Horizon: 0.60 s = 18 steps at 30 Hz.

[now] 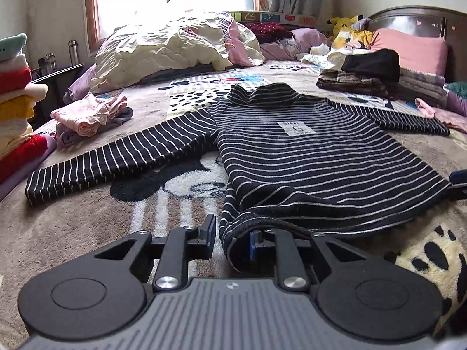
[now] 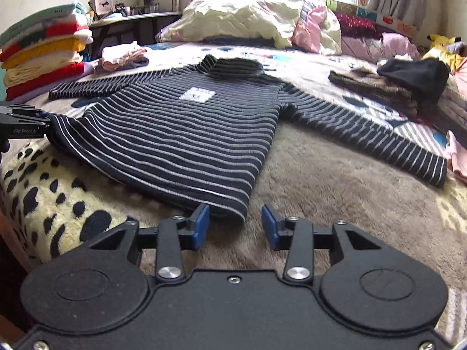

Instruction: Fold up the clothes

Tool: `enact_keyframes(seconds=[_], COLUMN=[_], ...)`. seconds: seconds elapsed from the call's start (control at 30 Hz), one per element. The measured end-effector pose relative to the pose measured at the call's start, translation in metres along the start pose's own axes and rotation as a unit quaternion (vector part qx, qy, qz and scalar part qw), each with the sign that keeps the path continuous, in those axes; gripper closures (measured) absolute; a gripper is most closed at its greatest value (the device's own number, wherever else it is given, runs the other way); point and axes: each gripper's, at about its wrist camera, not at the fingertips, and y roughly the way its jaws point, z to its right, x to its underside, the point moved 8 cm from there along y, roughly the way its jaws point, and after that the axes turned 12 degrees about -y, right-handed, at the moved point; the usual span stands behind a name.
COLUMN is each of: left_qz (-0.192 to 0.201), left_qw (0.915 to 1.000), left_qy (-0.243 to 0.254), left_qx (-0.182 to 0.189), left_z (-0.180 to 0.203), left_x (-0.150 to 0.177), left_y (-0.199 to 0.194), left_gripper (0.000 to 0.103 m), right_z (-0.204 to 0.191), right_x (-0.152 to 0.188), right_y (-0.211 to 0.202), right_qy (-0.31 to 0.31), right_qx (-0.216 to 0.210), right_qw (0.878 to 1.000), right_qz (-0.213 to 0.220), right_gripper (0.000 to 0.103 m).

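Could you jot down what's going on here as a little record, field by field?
Setting: bed with plush cartoon-print blanket
Garment: black turtleneck sweater with thin white stripes, spread flat, both sleeves out
Left claw: open; near hem corner draped over one blue finger
Right claw: open, the other hem corner between its fingers, not pinched
Finished pile: tall stack of folded knitwear in red, yellow and cream at the bed's edge
Fold status: not started

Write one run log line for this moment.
stage: hem grasp | striped sweater: flat on bed | left hand-held gripper: open at hem | right hand-held gripper: open at hem
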Motion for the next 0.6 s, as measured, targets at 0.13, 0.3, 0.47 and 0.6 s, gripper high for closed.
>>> enact_keyframes(seconds=[0.13, 0.3, 0.47, 0.6], left_qz=[-0.003, -0.009, -0.017, -0.012], left_qw=[0.9946, 0.9933, 0.9961, 0.9996], left_qy=[-0.094, -0.106, -0.076, -0.020], left_qx=[0.044, 0.045, 0.042, 0.013], left_z=[-0.013, -0.012, -0.004, 0.001], left_x=[-0.007, -0.009, -0.008, -0.003], left_y=[0.000, 0.009, 0.011, 0.008], left_gripper=[0.082, 0.082, 0.082, 0.096], right_z=[0.019, 0.009, -0.005, 0.022], right_x=[-0.008, -0.004, -0.001, -0.006], right_y=[-0.004, 0.004, 0.013, 0.004], right_qy=[0.038, 0.013, -0.037, 0.057], right_qx=[0.019, 0.011, 0.026, 0.015], right_qw=[0.998, 1.000, 0.999, 0.998], right_qz=[0.041, 0.021, 0.001, 0.021], right_gripper=[0.073, 0.073, 0.073, 0.100])
